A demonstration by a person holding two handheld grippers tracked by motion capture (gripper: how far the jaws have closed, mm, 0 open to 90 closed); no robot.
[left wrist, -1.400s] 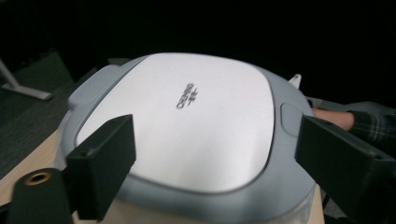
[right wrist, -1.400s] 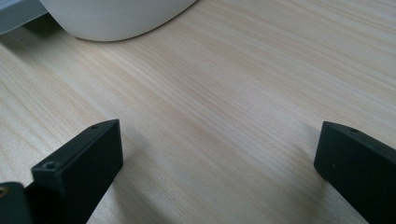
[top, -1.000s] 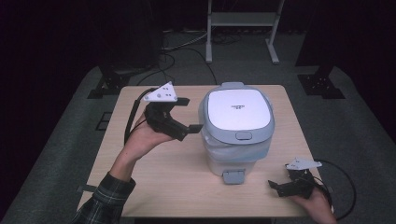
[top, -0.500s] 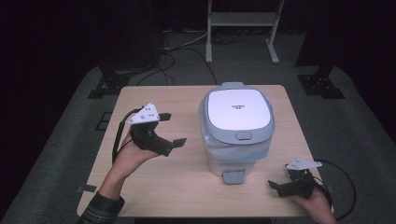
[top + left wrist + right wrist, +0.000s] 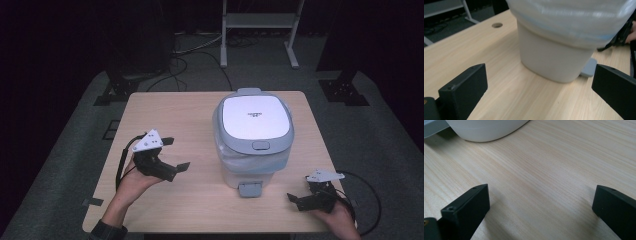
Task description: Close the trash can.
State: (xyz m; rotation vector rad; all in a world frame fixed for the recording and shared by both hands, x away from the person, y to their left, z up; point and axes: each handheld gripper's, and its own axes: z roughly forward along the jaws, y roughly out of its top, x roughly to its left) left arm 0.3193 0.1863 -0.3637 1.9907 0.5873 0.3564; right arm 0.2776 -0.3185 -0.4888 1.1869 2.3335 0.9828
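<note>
Though the bin (image 5: 253, 142) lid's grey lettering is unreadable, both claws gape apart, empty.

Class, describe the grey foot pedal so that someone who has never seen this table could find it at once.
Start at the pale wooden table and find the white pedal bin with a grey-rimmed lid. At the foot of its near side, a small flat pedal juts onto the tabletop. It is grey, unlike the white bin body above it.

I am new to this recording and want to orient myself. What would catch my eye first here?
The white pedal bin with its grey lid stands at the middle right of the wooden table. The left tool is held open to its left, and the right tool lies open near the table's front right corner.
</note>
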